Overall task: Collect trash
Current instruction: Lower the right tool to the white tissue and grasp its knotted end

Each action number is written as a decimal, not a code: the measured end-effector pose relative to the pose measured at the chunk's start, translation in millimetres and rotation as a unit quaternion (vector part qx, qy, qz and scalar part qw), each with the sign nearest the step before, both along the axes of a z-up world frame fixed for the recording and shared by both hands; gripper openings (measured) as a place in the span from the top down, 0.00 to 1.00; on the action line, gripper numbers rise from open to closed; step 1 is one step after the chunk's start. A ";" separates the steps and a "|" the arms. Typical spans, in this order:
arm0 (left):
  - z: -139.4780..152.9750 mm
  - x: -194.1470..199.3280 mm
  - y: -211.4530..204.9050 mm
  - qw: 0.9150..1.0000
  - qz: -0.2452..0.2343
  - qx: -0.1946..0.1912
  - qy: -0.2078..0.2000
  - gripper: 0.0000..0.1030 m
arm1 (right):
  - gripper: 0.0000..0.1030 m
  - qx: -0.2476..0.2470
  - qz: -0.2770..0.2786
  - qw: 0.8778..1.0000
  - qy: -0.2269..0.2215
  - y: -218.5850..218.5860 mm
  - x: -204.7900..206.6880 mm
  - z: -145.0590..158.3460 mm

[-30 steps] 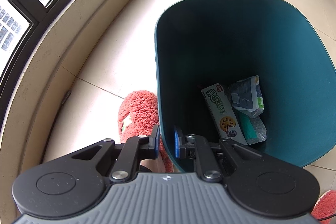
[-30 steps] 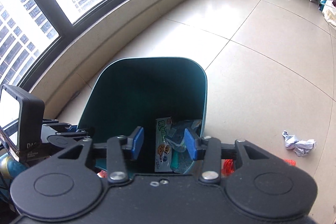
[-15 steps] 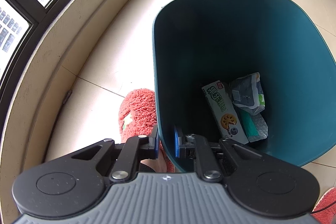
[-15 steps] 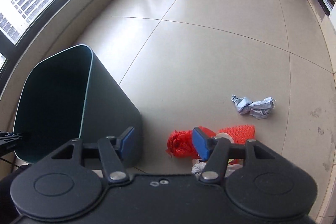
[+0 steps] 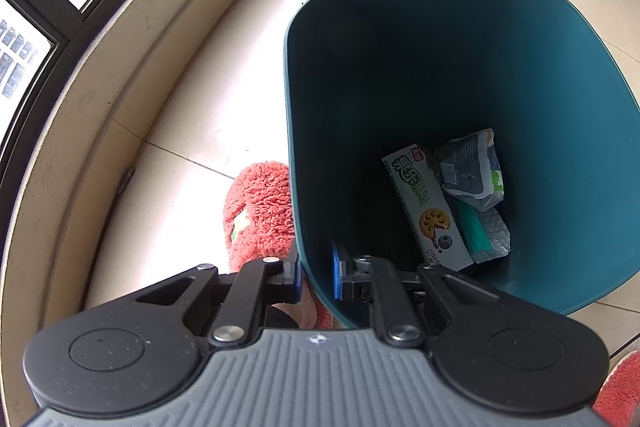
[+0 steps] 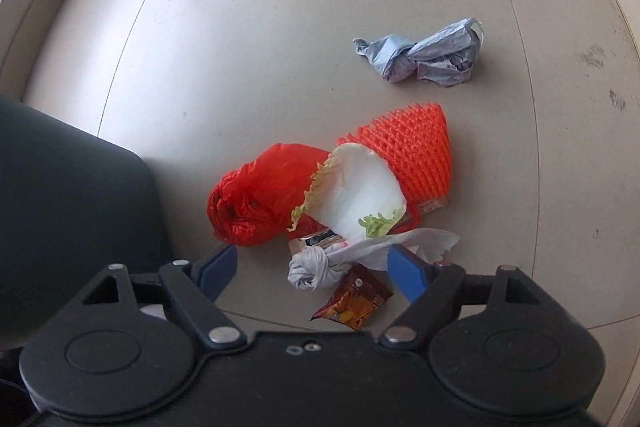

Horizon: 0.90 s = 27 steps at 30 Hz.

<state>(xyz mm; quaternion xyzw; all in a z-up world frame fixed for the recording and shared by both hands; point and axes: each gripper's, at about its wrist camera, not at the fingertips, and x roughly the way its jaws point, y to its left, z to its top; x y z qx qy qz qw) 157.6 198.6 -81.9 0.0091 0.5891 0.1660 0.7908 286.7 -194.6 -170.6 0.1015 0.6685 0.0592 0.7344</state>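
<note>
Right claw (image 6: 310,269) has swung off the bin and dropped over the floor litter; jaws opening, nothing pressed between them yet. Largest first: teal bin (image 5: 540,39), left claw (image 5: 316,269) clamped on its near rim, box and packets already inside. On the floor tiles (image 6: 280,27): red plastic bag (image 6: 264,199), orange foam net (image 6: 416,151), cabbage leaf (image 6: 360,195), grey crumpled bag (image 6: 424,57), white wad (image 6: 314,269), snack wrapper (image 6: 352,303). All probably light, soft, crushable; wrapper likely slippery. Pinch the wad's bunched knot.
</note>
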 end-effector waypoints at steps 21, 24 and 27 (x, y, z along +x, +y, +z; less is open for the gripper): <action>-1.6 0.4 -0.1 1.000 -0.006 -0.002 0.001 0.88 | 0.55 -0.038 0.014 0.998 0.044 23.6 3.0 -68.9; -1.6 0.4 -0.2 1.000 -0.006 -0.002 0.001 0.88 | 0.63 -0.042 0.018 0.998 0.040 23.9 0.7 -66.7; -1.6 0.4 0.0 1.000 -0.006 -0.001 0.002 0.88 | 0.70 -0.048 0.026 0.998 0.034 23.4 -1.6 -60.0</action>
